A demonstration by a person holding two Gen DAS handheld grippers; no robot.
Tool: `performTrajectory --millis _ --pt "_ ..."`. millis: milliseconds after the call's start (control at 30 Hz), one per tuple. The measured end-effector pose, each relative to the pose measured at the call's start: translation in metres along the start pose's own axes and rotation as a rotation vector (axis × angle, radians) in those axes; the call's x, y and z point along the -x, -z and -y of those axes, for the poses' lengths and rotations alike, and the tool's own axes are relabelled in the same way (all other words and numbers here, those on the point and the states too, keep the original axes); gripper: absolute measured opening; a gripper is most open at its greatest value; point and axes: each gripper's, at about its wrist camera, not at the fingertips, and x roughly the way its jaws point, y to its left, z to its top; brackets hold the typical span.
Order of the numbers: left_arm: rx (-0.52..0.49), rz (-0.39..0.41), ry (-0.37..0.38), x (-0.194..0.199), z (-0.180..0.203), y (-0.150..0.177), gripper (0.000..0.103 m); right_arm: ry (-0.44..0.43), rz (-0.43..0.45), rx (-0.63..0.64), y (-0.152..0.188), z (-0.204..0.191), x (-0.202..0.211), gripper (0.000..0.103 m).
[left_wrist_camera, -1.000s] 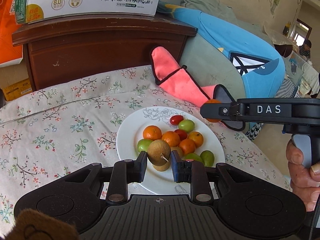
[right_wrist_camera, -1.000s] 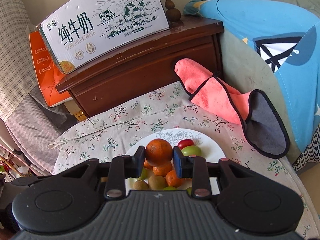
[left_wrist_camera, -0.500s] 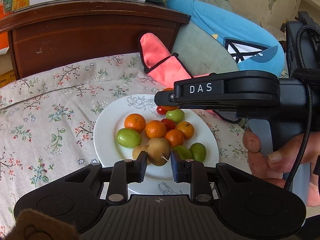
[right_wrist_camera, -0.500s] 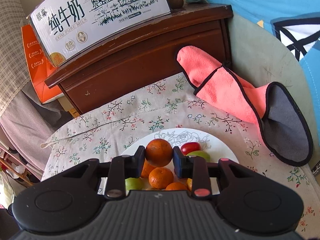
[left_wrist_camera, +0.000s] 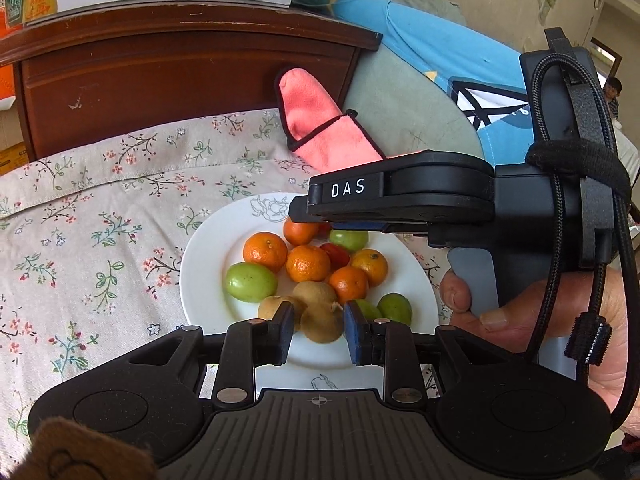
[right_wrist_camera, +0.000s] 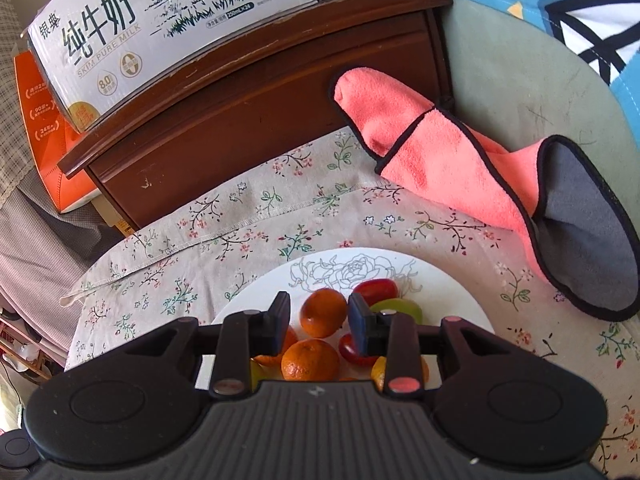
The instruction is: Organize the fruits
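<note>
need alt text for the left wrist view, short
The left gripper has just been opening its jaws around a brown fruit that sits on a white plate of oranges and green and red fruit. The right gripper, held in a hand, hovers over the plate's far side, on a floral cloth.
</note>
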Motion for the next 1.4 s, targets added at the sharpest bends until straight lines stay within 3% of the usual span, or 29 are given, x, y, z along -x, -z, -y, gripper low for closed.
performTrajectory --millis 67,200,267,433,533,700,900,1100,1400 --pt "0.006 0.016 -0.01 0.004 0.0 -0.002 0.044 -0.009 0.009 0.001 -0.003 -0.002 0.004 0.038" --pt "0.007 0.042 -0.034 0.012 0.0 -0.005 0.057 -0.016 0.018 0.005 -0.007 -0.008 0.011 0.047" --pt "0.013 0.052 -0.044 0.016 -0.001 -0.007 0.067 -0.004 0.015 0.005 -0.009 -0.011 0.015 0.057" --pt "-0.008 0.095 -0.068 0.035 -0.001 -0.009 0.078 0.042 0.025 0.002 -0.009 -0.014 0.035 0.072" --pt "-0.019 0.126 -0.093 0.049 -0.002 -0.009 0.092 0.065 0.044 0.005 -0.007 -0.014 0.052 0.081" --pt "-0.038 0.148 -0.121 0.067 -0.009 0.0 0.096 0.095 0.039 -0.029 0.001 -0.012 0.08 0.09" --pt "0.086 0.134 -0.173 0.085 -0.025 0.033 0.096 0.079 0.01 -0.042 0.017 -0.018 0.101 0.1" --pt "0.102 0.11 -0.244 0.104 -0.022 0.058 0.096 0.057 -0.041 -0.055 0.031 -0.026 0.112 0.1" --pt "0.121 0.048 -0.293 0.121 0.002 0.064 0.097 0.083 -0.095 -0.046 0.034 -0.022 0.128 0.101"
